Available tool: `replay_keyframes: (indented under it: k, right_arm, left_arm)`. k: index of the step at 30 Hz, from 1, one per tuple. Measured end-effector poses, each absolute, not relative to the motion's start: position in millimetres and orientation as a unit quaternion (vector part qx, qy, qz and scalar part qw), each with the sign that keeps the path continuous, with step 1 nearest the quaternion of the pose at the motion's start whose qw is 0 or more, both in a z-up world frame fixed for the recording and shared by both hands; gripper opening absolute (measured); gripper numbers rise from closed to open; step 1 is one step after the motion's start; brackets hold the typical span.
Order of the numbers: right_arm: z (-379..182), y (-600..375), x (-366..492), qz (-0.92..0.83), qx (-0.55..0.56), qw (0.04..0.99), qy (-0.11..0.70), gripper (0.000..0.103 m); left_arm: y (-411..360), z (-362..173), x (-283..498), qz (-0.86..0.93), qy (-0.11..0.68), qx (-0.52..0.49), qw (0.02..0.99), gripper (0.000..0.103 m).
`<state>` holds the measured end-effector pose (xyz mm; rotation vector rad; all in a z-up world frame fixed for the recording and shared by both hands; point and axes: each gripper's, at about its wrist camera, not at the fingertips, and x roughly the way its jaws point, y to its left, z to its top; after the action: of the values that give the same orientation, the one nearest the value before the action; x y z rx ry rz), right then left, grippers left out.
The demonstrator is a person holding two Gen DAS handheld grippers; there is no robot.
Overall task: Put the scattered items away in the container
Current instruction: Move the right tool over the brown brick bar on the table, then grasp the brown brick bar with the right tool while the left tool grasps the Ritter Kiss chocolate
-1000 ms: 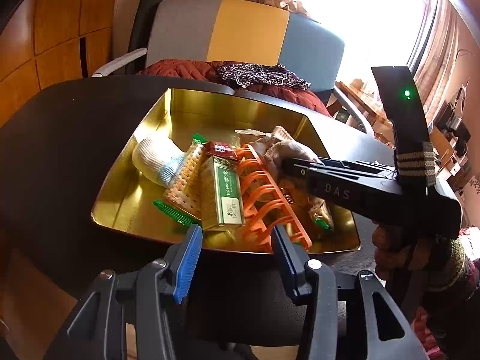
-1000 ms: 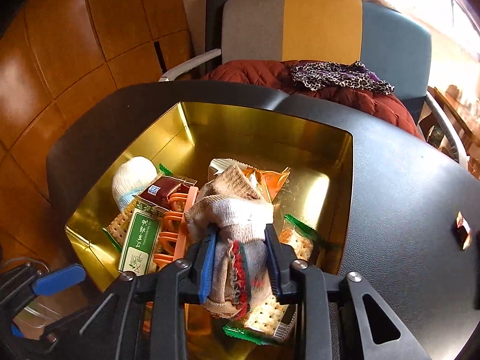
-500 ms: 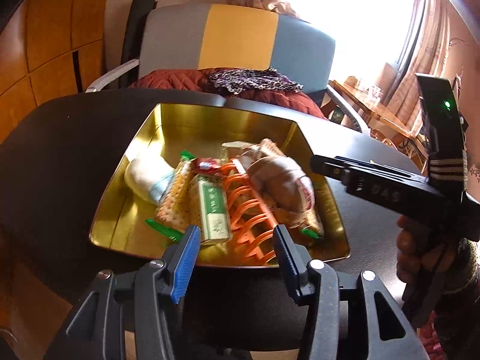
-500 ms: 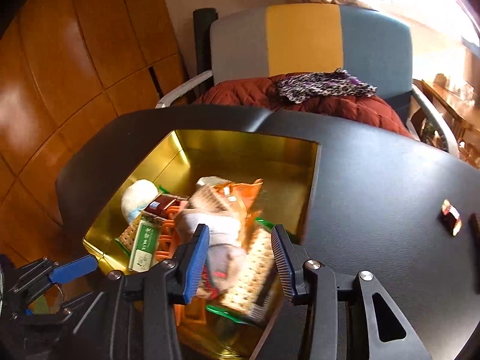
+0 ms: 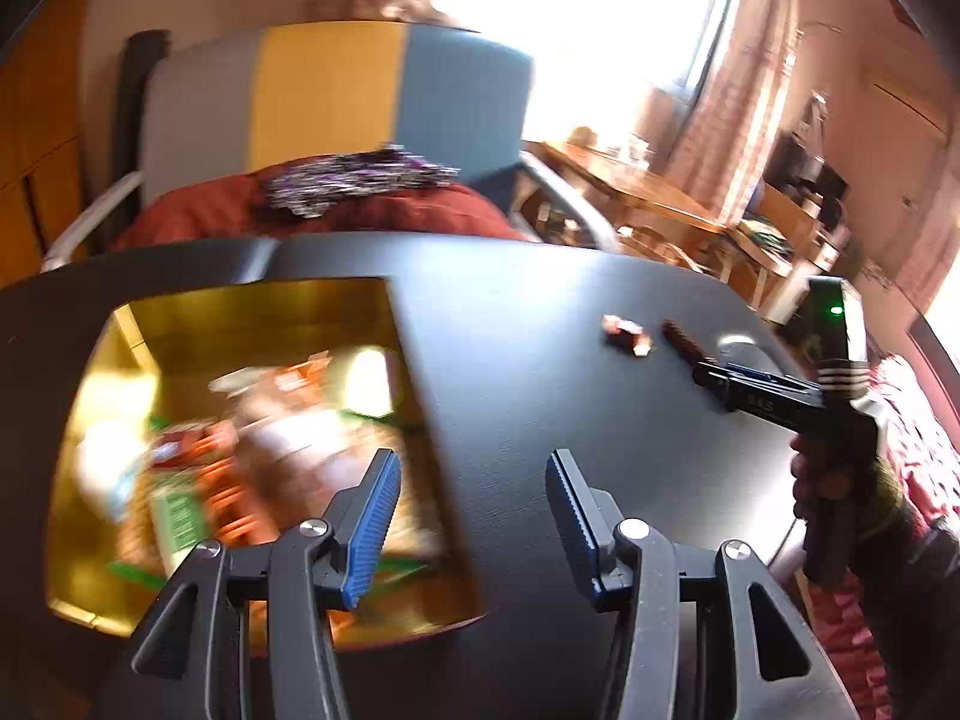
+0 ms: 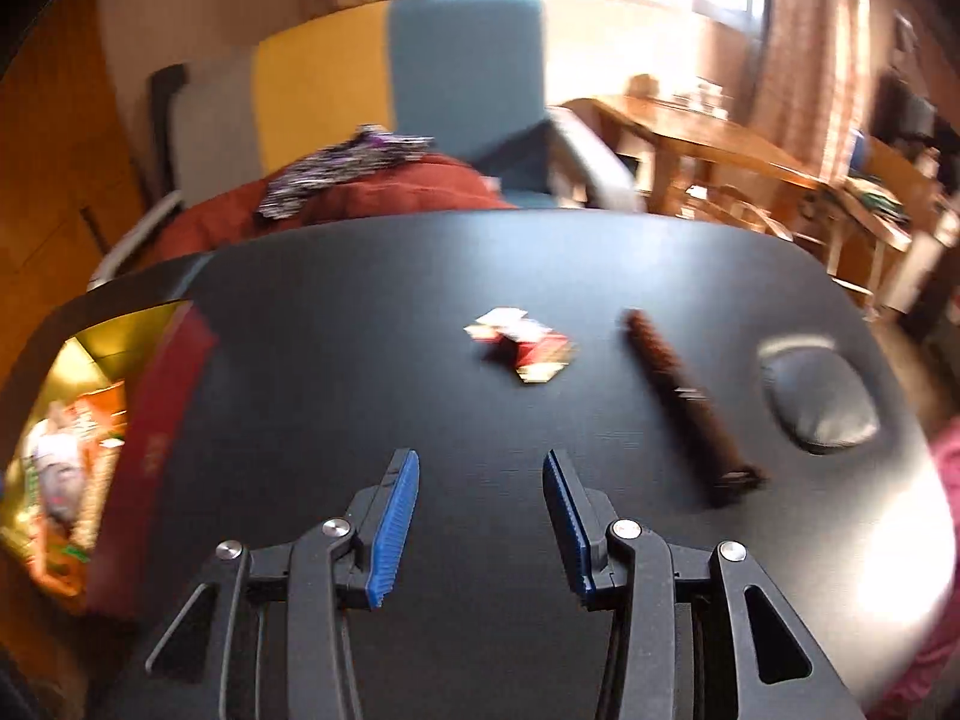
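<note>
The gold tray [image 5: 252, 312] sits at the left of the black table and holds several items: a sock bundle, crackers, a green box, an orange rack. It shows at the far left in the right wrist view [image 6: 78, 348]. A small red-and-white wrapper [image 6: 522, 342] and a long dark brown stick [image 6: 684, 402] lie on the table; both also show in the left wrist view, wrapper [image 5: 627, 336] and stick [image 5: 681, 339]. My left gripper [image 5: 471, 516] is open and empty at the tray's right edge. My right gripper [image 6: 477, 516] is open and empty, short of the wrapper; it also shows in the left wrist view [image 5: 714, 375].
A dark rounded pad [image 6: 819, 396] lies at the table's right. A chair [image 5: 336, 120] with a red coat and a patterned cloth stands behind the table. Wooden furniture [image 6: 720, 138] stands at the back right.
My right gripper let go of the sock bundle into the tray, opened, and swung right toward the wrapper and stick. My left gripper has also turned right, away from the tray's middle.
</note>
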<state>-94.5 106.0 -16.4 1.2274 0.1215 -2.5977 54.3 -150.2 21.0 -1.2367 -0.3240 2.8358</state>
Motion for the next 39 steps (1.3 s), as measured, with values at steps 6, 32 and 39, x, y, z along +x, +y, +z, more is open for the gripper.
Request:
replay_keyframes:
  k: [6, 32, 39]
  right_arm:
    - [-23.5, 173.8, -136.2, -0.896, 0.436, 0.082, 0.033, 0.044]
    - [-75.5, 211.2, -177.8, -0.869, 0.465, 0.155, 0.070, 0.023]
    - [-79.8, 208.4, -180.3, -0.866, 0.468, 0.159, 0.076, 0.024]
  left_arm:
    - [-100.3, 13.6, -3.2, 0.899, -0.089, -0.427, 0.050, 0.051]
    - [40.9, -56.9, -242.3, 0.878, 0.032, -0.471, 0.076, 0.051]
    - [38.4, -90.8, -254.1, 0.852, 0.063, -0.515, 0.067, 0.048]
